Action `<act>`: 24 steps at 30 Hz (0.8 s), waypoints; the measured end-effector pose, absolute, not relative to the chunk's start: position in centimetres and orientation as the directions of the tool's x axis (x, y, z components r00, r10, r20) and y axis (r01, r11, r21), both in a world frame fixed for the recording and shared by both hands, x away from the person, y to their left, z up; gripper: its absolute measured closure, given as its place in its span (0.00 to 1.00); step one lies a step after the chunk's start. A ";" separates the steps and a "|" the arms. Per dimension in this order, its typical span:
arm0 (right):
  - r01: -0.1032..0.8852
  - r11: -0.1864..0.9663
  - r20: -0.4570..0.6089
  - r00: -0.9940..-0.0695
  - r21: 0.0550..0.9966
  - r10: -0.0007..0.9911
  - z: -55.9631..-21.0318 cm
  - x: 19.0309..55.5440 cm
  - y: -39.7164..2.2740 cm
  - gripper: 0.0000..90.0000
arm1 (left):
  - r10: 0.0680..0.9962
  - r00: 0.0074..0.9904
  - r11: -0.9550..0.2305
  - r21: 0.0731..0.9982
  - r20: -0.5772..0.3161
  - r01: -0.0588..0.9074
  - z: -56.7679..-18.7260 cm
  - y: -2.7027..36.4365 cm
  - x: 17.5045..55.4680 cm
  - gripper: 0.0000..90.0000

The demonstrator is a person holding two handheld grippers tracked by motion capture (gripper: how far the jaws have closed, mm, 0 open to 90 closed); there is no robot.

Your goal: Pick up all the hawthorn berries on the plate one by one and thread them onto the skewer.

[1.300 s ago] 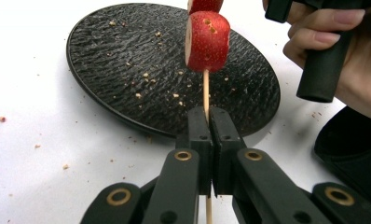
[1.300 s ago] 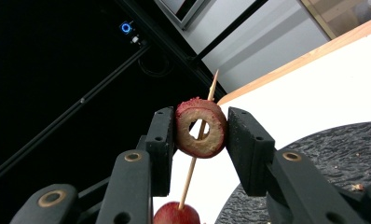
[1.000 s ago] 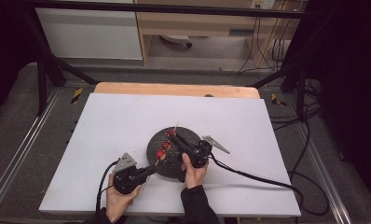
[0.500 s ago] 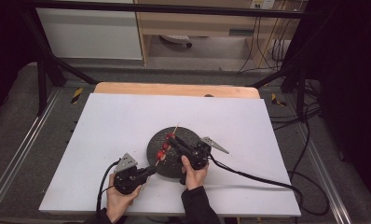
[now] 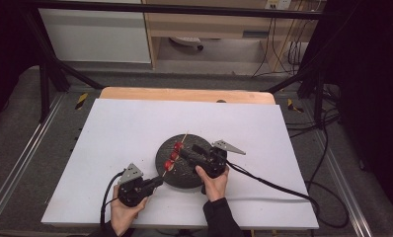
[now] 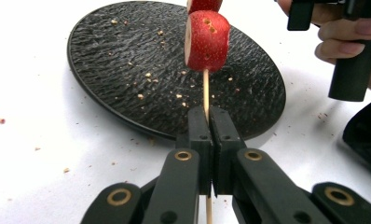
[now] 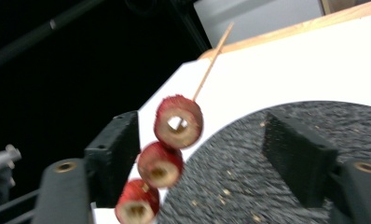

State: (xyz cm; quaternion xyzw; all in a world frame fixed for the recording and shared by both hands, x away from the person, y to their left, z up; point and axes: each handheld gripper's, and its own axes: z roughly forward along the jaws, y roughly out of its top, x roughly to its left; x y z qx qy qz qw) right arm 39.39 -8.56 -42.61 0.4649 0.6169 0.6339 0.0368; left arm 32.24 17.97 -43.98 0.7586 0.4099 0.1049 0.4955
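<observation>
A thin wooden skewer (image 6: 206, 91) carries three red fruit pieces (image 7: 178, 122) and slants up over a black round plate (image 5: 184, 177). My left gripper (image 6: 210, 116) is shut on the skewer's lower end at the plate's near-left rim (image 5: 160, 181). My right gripper (image 5: 182, 152) reaches in from the right over the plate. Its jaws have just been opening and now stand apart (image 7: 204, 149). The red pieces hang between the jaws, close to the left one, and the pads do not press on them. The lowest piece (image 6: 206, 41) shows two holes.
The plate (image 6: 127, 70) lies on a white tabletop (image 5: 125, 133) and is strewn with small crumbs. A wooden strip (image 5: 184, 94) runs along the table's far edge. Cables trail off to the right (image 5: 273, 185). The right hand (image 6: 337, 37) shows in the left gripper view.
The right gripper's jaws look wider apart around the red pieces than before. The skewer and both hands stay about where they were.
</observation>
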 end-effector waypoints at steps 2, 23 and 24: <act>0.535 -0.192 0.522 -0.577 0.823 0.628 -42.5 39.5 -8.8 0.22 | 0.727 0.641 -0.173 0.838 -0.245 0.517 -44.0 18.1 32.2 0.98; 0.557 0.258 0.246 -0.672 0.790 0.698 -42.6 39.4 -12.8 0.00 | 0.737 0.633 -0.172 0.840 -0.238 0.515 -43.6 19.6 32.0 0.98; 0.556 0.276 0.230 -0.673 0.784 0.703 -42.7 39.3 -13.3 0.01 | 0.737 0.633 -0.173 0.840 -0.236 0.514 -43.6 19.6 32.0 0.98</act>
